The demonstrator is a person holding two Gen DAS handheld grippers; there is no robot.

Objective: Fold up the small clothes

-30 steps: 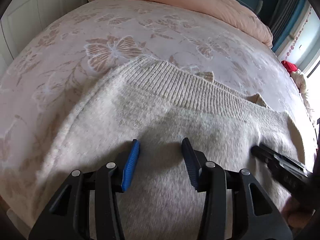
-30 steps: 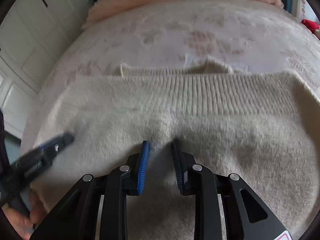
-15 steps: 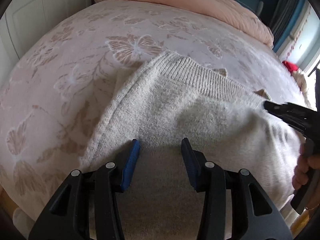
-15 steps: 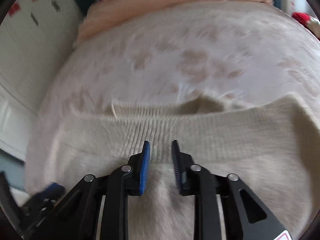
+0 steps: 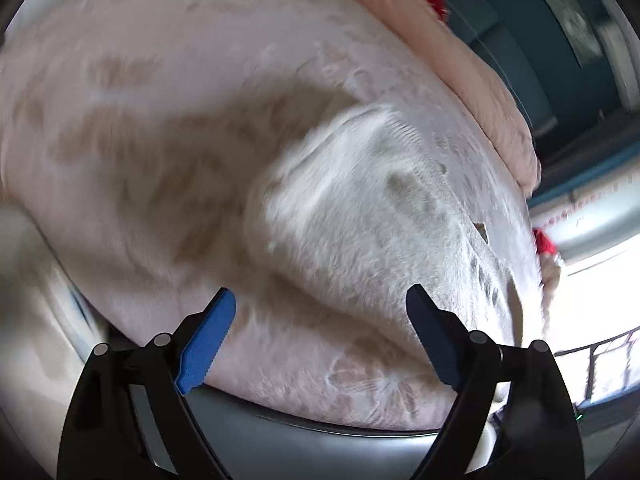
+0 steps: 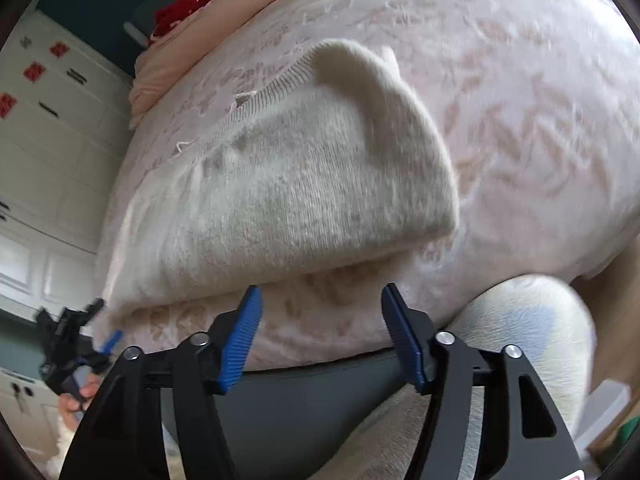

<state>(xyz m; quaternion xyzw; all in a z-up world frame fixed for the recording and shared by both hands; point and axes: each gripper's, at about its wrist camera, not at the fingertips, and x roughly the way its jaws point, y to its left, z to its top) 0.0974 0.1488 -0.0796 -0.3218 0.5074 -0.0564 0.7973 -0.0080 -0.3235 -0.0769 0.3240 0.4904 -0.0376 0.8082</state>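
One fold looks done: the cream sweater (image 6: 304, 184) is lying doubled over on the bed (image 6: 540, 92), near its front edge, ribbed hem on the far side. Both tools, left tool (image 5: 320, 322) and right tool (image 6: 320, 322), have just been opening; jaws are wide, nothing is held between them. Further folds are probably still needed.
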